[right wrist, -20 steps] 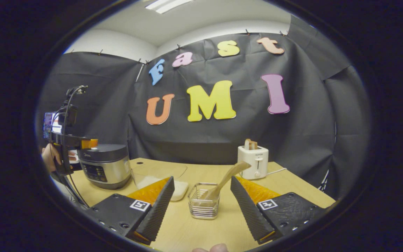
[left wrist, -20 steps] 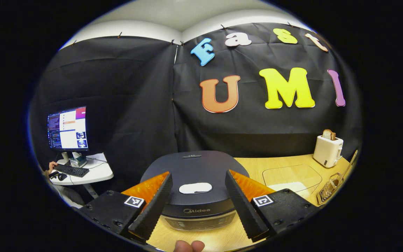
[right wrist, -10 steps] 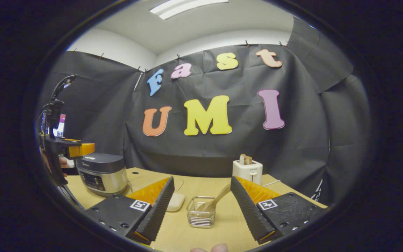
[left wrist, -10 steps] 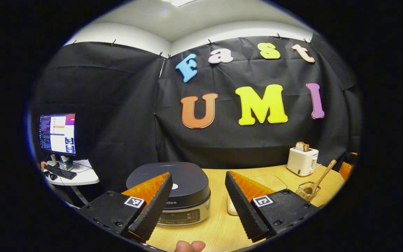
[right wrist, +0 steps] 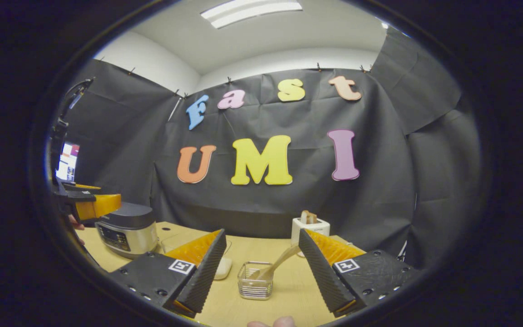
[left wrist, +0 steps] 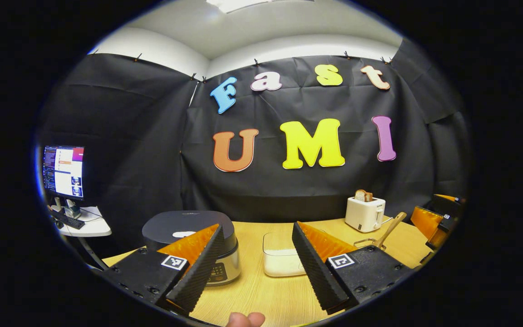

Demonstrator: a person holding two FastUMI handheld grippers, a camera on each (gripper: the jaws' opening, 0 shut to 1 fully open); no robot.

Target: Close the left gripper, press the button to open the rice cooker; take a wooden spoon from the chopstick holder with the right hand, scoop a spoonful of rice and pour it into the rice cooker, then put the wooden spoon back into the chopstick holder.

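The dark rice cooker (left wrist: 184, 229) stands with its lid down at the table's left, a white button (left wrist: 183, 234) on top. My left gripper (left wrist: 257, 227) is open and held back from the cooker, with nothing between its fingers. A clear box of white rice (left wrist: 282, 260) sits in the middle of the table. The wooden spoon (right wrist: 280, 265) leans in the wire chopstick holder (right wrist: 254, 287). My right gripper (right wrist: 262, 232) is open, above and short of the holder. The rice cooker (right wrist: 127, 227) and the left gripper (right wrist: 93, 205) appear at the far left of the right gripper view.
A white toaster (right wrist: 309, 226) with bread in it stands at the back right of the wooden table (left wrist: 261, 295). A side desk with a monitor (left wrist: 63, 171) and keyboard is off to the left. The right gripper (left wrist: 434, 219) is at the right edge of the left gripper view.
Both grippers have drawn back from the table. The left one was just above the cooker's lid and is now farther off. The holder looks smaller in the right gripper view.
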